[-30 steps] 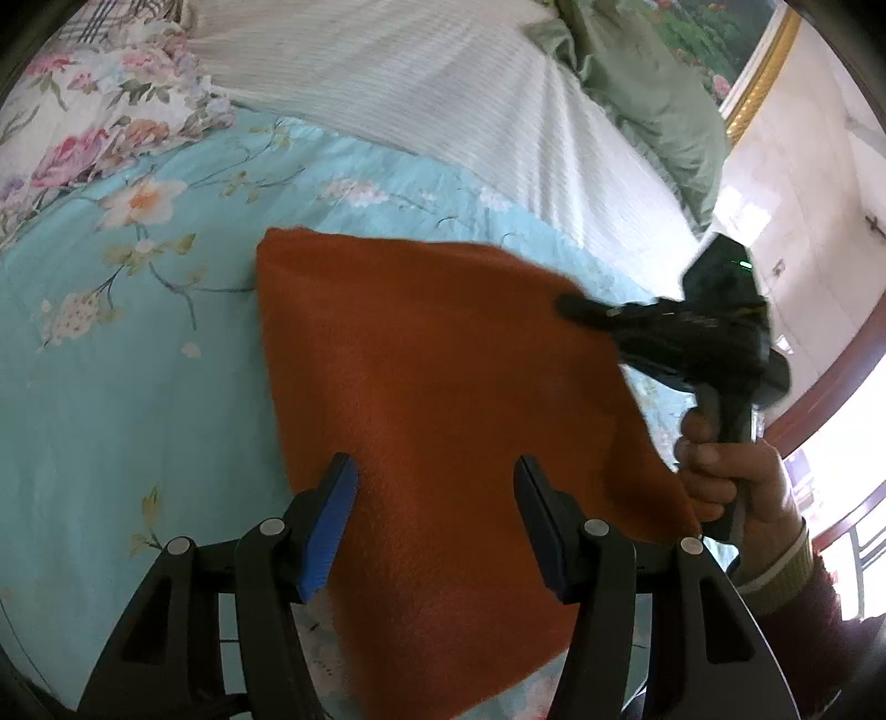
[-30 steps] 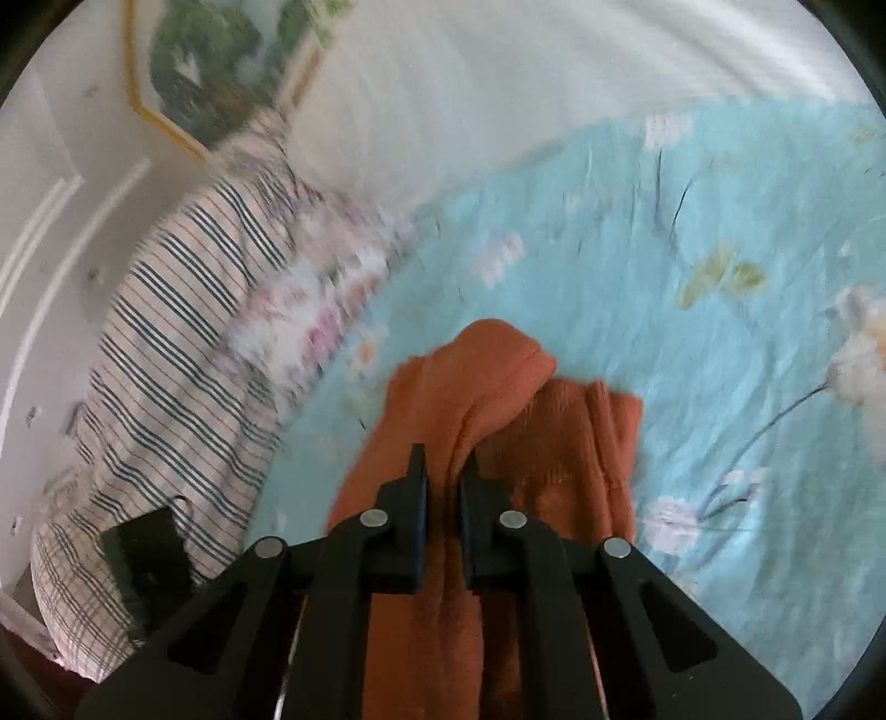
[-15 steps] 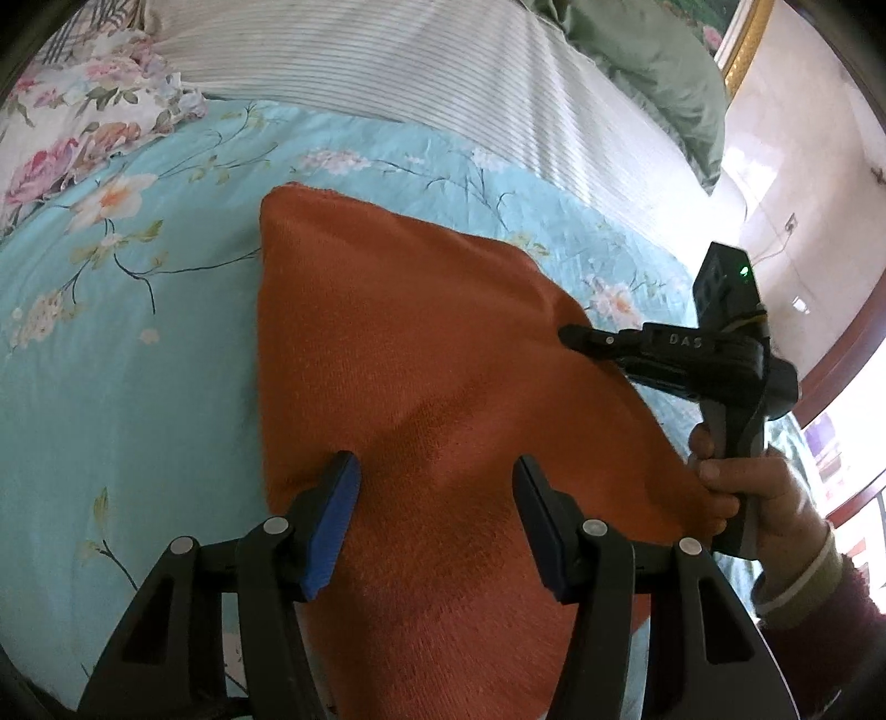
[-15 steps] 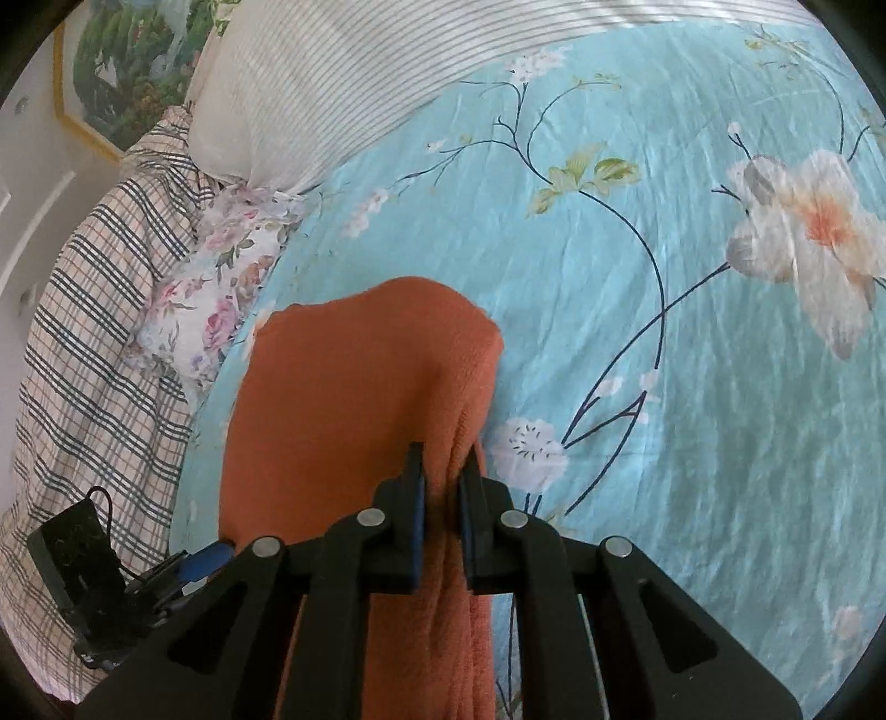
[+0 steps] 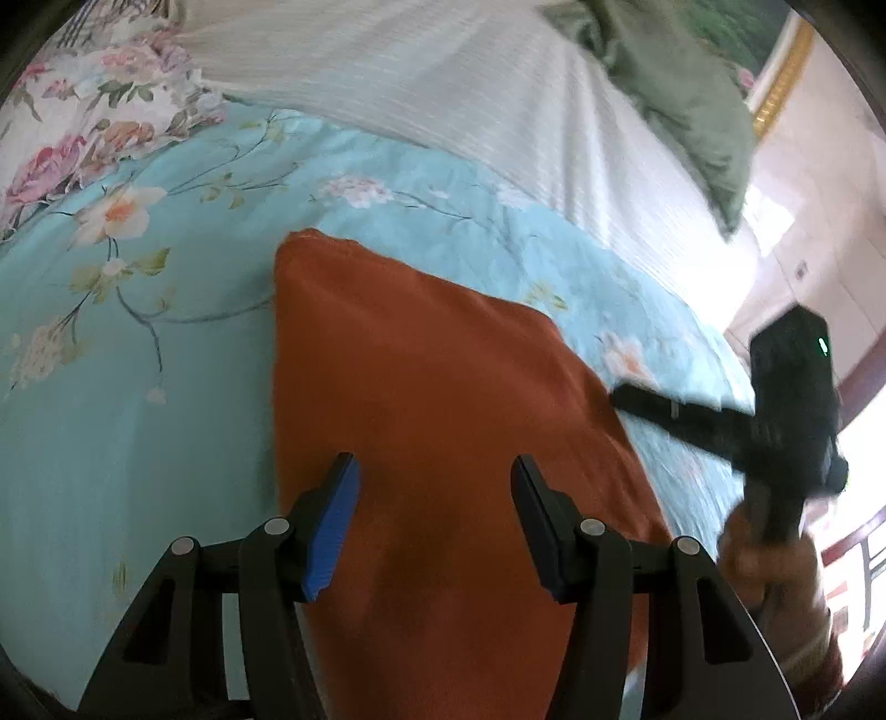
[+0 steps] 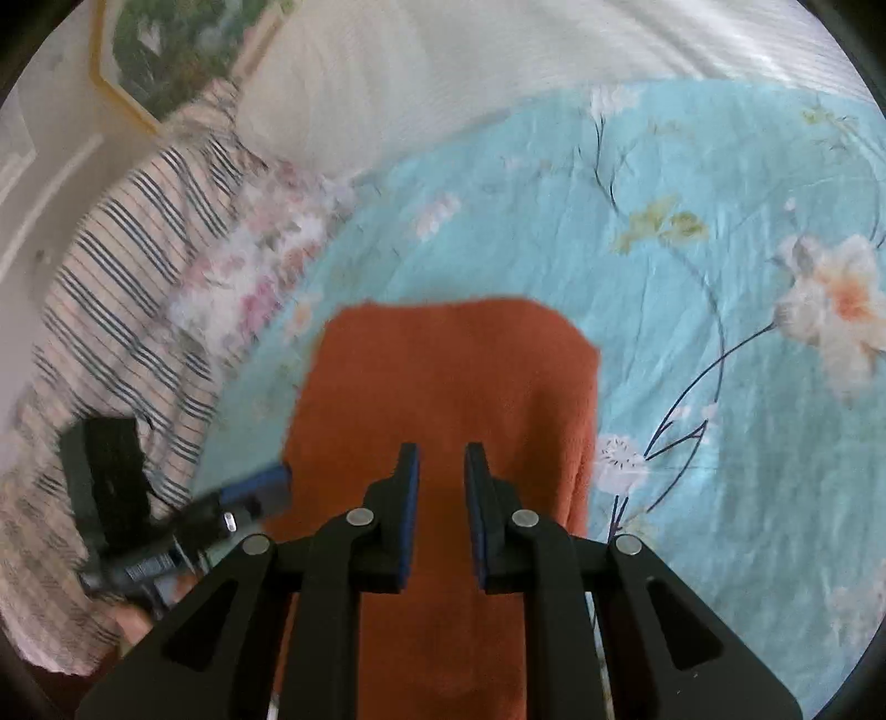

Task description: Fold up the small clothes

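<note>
An orange cloth (image 5: pixel 437 421) lies folded and flat on the turquoise floral bedsheet (image 5: pixel 138 387). It also shows in the right wrist view (image 6: pixel 454 382). My left gripper (image 5: pixel 434 471) is open and empty just above the cloth's near part. My right gripper (image 6: pixel 440 459) is open with a narrow gap and holds nothing, hovering over the cloth. In the left wrist view the right gripper (image 5: pixel 626 396) sits at the cloth's right edge. In the right wrist view the left gripper (image 6: pixel 271 482) sits at the cloth's left edge.
A white striped cover (image 5: pixel 498 94) and a green pillow (image 5: pixel 686 94) lie at the far side. A pink floral pillow (image 5: pixel 83 116) is at far left. A plaid blanket (image 6: pixel 127 266) lies left in the right wrist view. A framed picture (image 6: pixel 183 50) hangs behind.
My right gripper was shut on the cloth's folded edge; it has let go and opened. The cloth now lies flat. My left gripper stayed open over it.
</note>
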Action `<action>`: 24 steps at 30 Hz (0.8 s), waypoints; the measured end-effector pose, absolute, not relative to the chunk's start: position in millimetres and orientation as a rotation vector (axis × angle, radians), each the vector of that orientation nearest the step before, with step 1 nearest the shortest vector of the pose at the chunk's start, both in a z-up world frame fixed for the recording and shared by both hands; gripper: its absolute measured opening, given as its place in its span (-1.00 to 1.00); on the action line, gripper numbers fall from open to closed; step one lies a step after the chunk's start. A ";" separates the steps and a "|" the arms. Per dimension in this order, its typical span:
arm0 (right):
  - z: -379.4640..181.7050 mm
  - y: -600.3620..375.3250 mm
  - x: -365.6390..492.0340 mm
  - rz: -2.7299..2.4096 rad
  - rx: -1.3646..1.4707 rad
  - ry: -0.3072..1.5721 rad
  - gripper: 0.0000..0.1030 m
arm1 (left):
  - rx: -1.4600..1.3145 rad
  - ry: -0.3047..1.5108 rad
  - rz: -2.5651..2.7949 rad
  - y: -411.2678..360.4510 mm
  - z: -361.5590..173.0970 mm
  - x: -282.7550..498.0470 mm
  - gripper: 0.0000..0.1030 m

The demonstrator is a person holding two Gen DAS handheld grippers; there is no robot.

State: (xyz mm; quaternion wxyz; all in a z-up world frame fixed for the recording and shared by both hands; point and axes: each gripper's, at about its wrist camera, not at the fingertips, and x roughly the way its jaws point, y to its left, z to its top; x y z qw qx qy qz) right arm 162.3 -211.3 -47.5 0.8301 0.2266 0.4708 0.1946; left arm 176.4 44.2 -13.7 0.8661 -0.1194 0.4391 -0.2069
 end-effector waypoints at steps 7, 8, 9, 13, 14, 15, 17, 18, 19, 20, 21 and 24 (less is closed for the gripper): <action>-59.9 -221.4 162.7 0.408 0.556 0.992 -0.67 | -0.206 1.002 -0.361 36.9 -36.6 219.8 -0.12; -55.8 -222.2 158.7 0.405 0.551 0.989 -0.67 | -0.193 1.002 -0.359 36.1 -35.6 218.7 -0.13; -50.2 -223.4 153.2 0.399 0.543 0.985 -0.66 | -0.182 0.995 -0.357 35.8 -33.8 215.9 -0.13; -36.4 -227.5 130.7 0.403 0.543 0.966 -0.66 | -0.169 0.968 -0.360 41.5 -23.8 190.6 -0.12; -33.2 -228.3 123.5 0.405 0.541 0.961 -0.65 | -0.172 0.964 -0.366 43.9 -22.3 184.4 -0.12; -29.9 -228.6 115.4 0.408 0.540 0.956 -0.65 | -0.174 0.957 -0.378 46.6 -19.7 174.8 -0.12; -24.5 -229.0 98.7 0.413 0.538 0.945 -0.62 | -0.171 0.940 -0.398 51.8 -14.3 152.8 -0.12; -22.2 -228.6 89.9 0.418 0.538 0.940 -0.58 | -0.168 0.935 -0.409 53.6 -12.0 143.8 -0.12; -20.2 -227.6 80.1 0.426 0.535 0.935 -0.51 | -0.169 0.929 -0.422 56.3 -10.0 131.9 -0.12; -19.4 -226.3 73.5 0.429 0.533 0.933 -0.46 | -0.172 0.923 -0.434 58.6 -8.8 121.8 -0.12; -19.6 -223.7 65.1 0.437 0.529 0.934 -0.38 | -0.182 0.919 -0.453 61.9 -8.0 108.9 -0.12; -27.1 -217.1 52.5 0.436 0.485 0.954 -0.30 | -0.210 0.920 -0.493 66.7 -9.5 82.0 -0.12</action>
